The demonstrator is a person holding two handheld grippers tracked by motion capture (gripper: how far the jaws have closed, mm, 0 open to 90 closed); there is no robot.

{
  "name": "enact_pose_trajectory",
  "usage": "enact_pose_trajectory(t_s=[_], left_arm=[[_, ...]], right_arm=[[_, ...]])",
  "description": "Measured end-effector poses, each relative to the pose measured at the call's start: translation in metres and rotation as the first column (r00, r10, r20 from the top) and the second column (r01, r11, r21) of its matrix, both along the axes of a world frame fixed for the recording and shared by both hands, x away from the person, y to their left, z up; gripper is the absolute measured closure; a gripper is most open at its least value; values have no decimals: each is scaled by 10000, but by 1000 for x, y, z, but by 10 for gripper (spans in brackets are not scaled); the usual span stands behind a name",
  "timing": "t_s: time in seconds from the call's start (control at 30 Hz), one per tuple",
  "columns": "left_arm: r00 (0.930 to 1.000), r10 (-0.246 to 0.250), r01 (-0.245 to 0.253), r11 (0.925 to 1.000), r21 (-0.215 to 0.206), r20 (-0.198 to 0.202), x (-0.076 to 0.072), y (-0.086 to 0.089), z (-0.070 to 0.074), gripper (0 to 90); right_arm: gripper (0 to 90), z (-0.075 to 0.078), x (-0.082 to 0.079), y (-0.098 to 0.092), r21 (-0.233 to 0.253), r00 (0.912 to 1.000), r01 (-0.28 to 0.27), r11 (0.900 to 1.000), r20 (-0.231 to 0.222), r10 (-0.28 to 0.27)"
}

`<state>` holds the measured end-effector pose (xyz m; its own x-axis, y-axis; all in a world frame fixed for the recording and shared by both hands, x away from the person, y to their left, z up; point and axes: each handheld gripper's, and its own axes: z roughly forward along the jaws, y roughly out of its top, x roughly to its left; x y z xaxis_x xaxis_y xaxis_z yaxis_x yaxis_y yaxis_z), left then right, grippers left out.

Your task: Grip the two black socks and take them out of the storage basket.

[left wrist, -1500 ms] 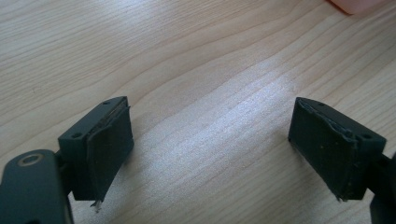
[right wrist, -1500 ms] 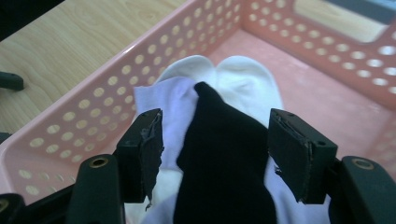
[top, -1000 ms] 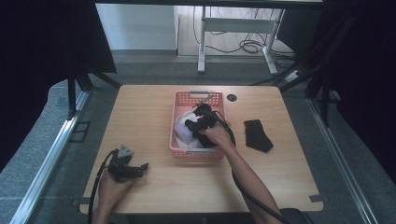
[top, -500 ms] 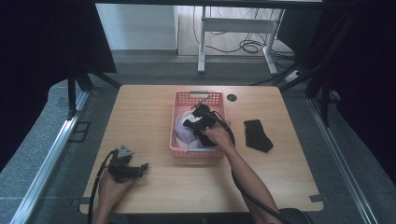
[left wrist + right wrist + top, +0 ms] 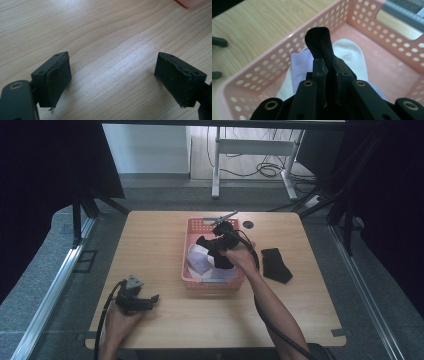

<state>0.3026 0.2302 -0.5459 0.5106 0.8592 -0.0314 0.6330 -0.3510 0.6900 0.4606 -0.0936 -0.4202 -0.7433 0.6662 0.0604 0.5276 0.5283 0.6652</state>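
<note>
In the high view, a pink perforated basket [image 5: 192,270] stands near the middle of the wooden counter [image 5: 165,315], with white and pale lilac cloth [image 5: 199,260] lying inside it. The right hand-held gripper [image 5: 212,242] is over the basket, pinching a black cloth [image 5: 220,257] that hangs above the pale fabrics. A second black cloth [image 5: 276,265] lies flat on the counter just right of the basket. The left hand-held gripper [image 5: 150,299] rests near the counter's front left corner, well apart from the basket. In the left gripper view, the left hand-held gripper [image 5: 112,82] has its jaws spread wide with nothing between them, only bare wood grain beneath. In the right gripper view, the right hand-held gripper [image 5: 328,77] is clamped tight on a fold of the black cloth [image 5: 319,42], which loops up above the jaws; below lie a white cloth [image 5: 349,57] and a lilac one [image 5: 299,65] within the basket [image 5: 287,52].
</note>
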Motion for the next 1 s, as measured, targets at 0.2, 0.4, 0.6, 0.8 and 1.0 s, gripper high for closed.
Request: enact_pose_trajectory(t_s=[0.2,0.4,0.6,0.8,1.0], left_arm=[[10000,2,-2,10000,8,-6,0,0,0,136],[10000,46,-46,10000,-45,14,0,0,0,136],[10000,8,-8,10000,5,38,0,0,0,136],[10000,9,-10,10000,15,22,0,0,0,136],[10000,35,-35,10000,-6,7,0,0,0,136]], right_arm=[[806,21,-5,-8,318,9995,-36,9995,318,26],[806,36,-8,-17,628,9986,16,9980,523,-49],[807,47,-9,-32,737,9964,315,9968,763,-371],[807,56,-11,-56,820,9918,782,9936,942,-859],[807,60,-12,-78,838,9864,1268,9884,946,-1345]])
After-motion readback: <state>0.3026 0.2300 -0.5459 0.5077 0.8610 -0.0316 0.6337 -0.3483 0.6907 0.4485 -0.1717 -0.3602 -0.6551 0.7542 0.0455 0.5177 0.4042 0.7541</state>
